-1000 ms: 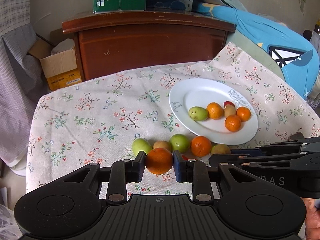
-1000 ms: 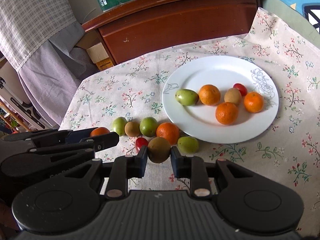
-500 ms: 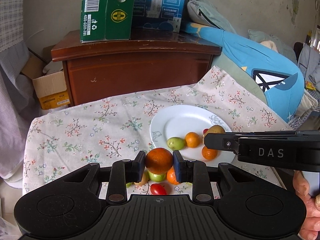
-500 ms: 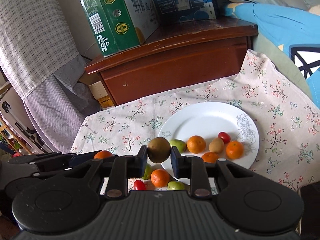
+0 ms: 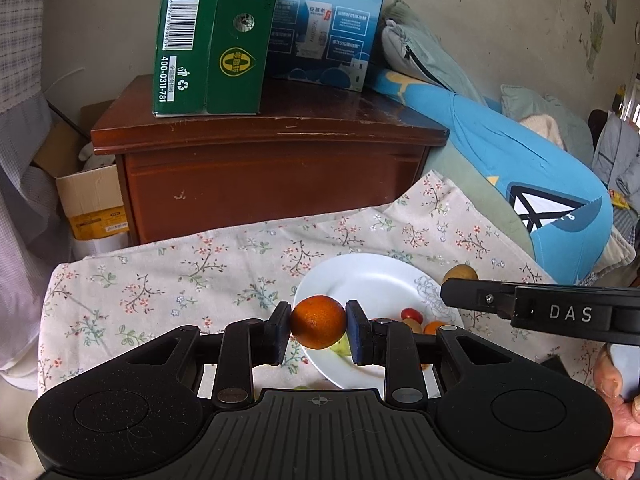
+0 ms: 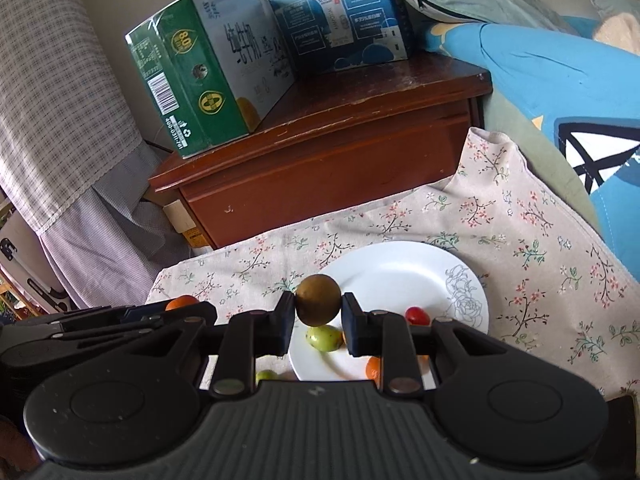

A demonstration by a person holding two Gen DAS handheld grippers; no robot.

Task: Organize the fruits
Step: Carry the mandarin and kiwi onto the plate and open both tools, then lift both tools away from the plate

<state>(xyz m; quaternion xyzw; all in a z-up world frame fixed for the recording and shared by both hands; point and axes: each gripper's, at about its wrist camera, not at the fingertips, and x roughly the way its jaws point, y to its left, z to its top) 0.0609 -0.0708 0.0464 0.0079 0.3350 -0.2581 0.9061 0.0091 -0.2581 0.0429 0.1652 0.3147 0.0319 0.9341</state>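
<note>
1 floral tablecloth (image 6: 520, 240) before dark wooden cabinet (image 6: 328, 152).

Soft, even daylight fills both fisheye views, sharp at the centre, with straight edges bowed and corners vignetted black, shadows faint, no glare.

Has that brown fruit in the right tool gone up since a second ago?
Yes. The brown fruit rose: it sat low by the white plate's near edge, now overlaps its far rim.
</note>
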